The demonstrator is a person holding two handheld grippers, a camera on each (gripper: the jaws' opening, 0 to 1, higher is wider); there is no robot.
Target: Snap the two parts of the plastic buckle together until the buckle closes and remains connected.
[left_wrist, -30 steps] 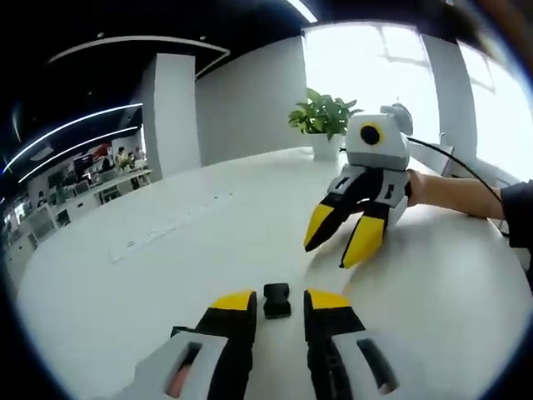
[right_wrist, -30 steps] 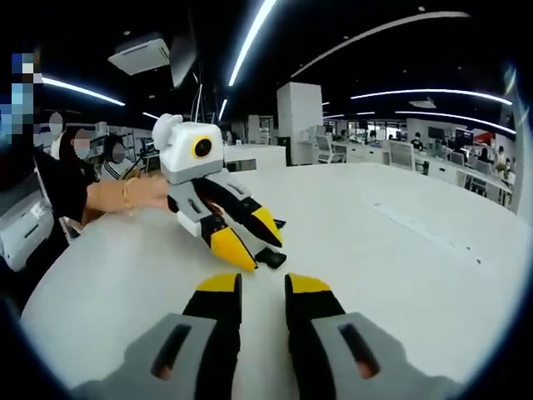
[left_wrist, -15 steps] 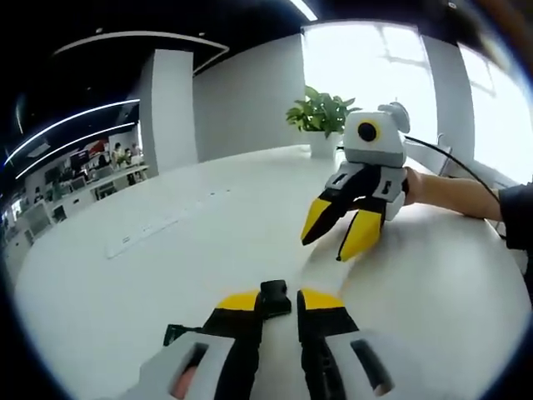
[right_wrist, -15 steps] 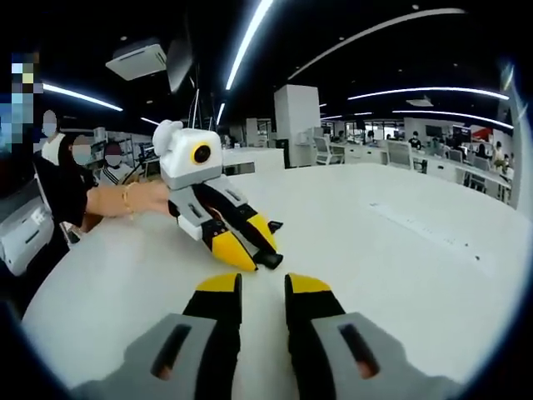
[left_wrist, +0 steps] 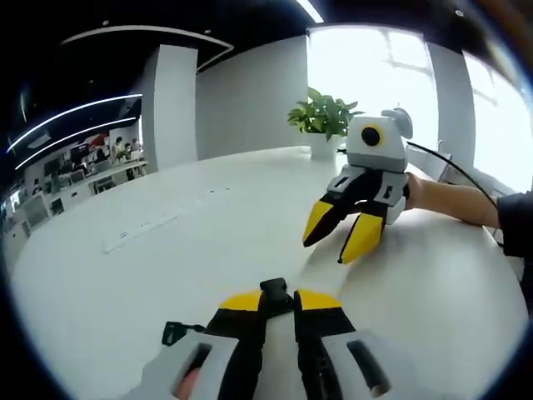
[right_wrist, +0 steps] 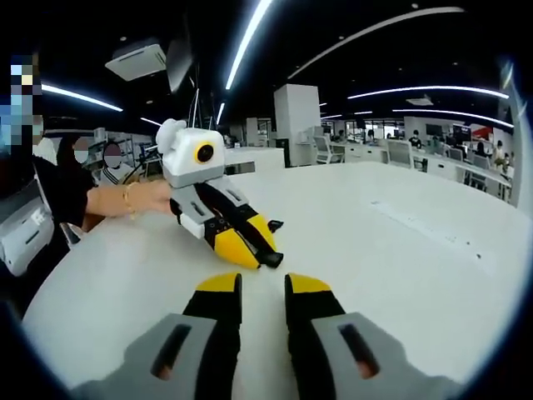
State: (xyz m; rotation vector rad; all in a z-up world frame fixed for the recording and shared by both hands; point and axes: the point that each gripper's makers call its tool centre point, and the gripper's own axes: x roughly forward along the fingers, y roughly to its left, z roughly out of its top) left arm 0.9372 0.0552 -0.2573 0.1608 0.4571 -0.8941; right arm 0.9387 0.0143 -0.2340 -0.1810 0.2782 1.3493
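My left gripper (left_wrist: 278, 302) fingers have just clamped down on one black buckle piece (left_wrist: 276, 289), which a second ago sat loose between them on the white worktop (left_wrist: 166, 250). The other buckle half (left_wrist: 172, 332) lies at about 8 o'clock of those fingers. My right gripper (left_wrist: 343, 236) hangs at 1 o'clock, fingers parted and holding nothing, so the mating is next, I reckon.

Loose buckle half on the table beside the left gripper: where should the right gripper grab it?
Likely across its side edges, from above: the loose buckle half lies flat on the table, so no underside is reachable. Keep its mating end free; which end that is looks too small to tell.
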